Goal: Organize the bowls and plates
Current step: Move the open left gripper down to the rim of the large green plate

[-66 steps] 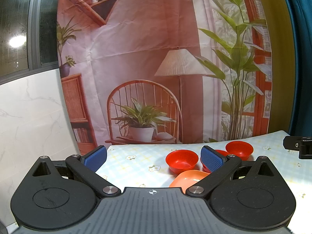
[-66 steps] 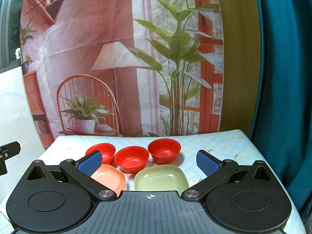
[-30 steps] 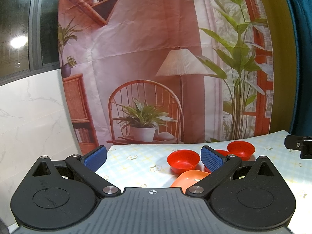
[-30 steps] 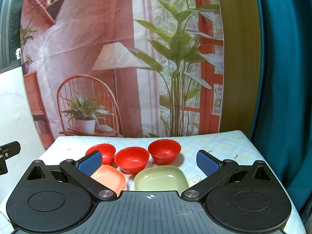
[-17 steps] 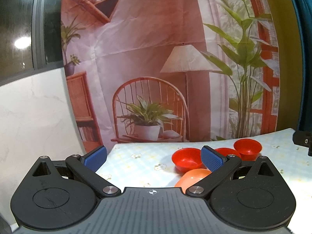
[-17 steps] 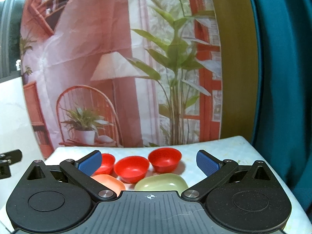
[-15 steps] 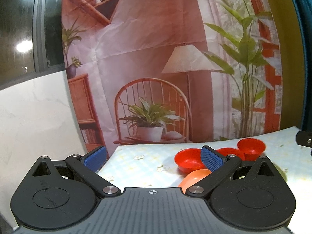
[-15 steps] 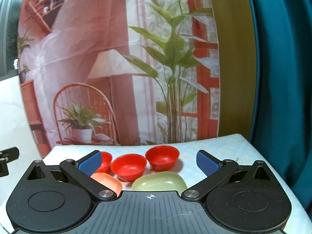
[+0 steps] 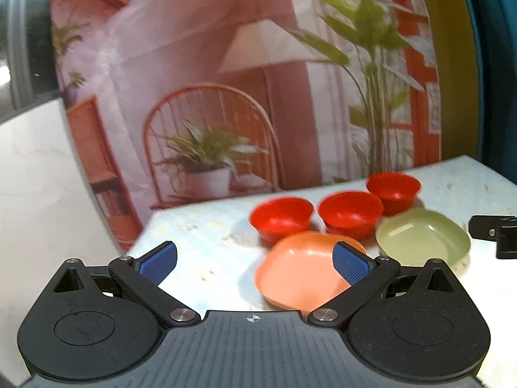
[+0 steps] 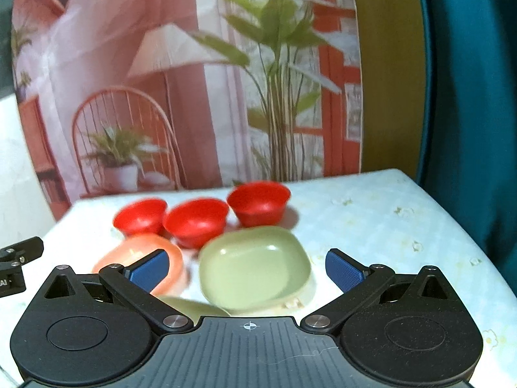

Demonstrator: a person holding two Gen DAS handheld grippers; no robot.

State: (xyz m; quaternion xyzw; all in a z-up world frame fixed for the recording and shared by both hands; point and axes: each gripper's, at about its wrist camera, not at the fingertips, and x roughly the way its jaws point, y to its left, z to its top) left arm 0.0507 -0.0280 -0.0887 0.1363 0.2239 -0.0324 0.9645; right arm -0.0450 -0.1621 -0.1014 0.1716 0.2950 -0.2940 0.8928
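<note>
Three red bowls [image 9: 281,218] [image 10: 195,221] stand in a row at the back of the table. In front of them lie an orange plate [image 9: 300,271] [image 10: 142,252] and a pale green plate [image 9: 423,237] [image 10: 255,274]. My left gripper [image 9: 255,263] is open and empty, and its right finger overlaps the orange plate's right side. The right gripper [image 10: 247,270] is open and empty too, with the green plate lying between its fingers. A second pale green rim [image 10: 190,307] peeks out just above the right gripper's body. Both views are motion-blurred.
The table [image 10: 371,220] wears a pale floral cloth. Behind it hangs a printed backdrop [image 9: 226,80]; a teal curtain [image 10: 468,97] is at the right, a white marble wall [image 9: 38,177] at the left. Each gripper's edge shows in the other's view.
Both grippers have moved closer to the dishes and now look down on them more; the plates and bowls appear larger and nearer. Both stay open and empty.
</note>
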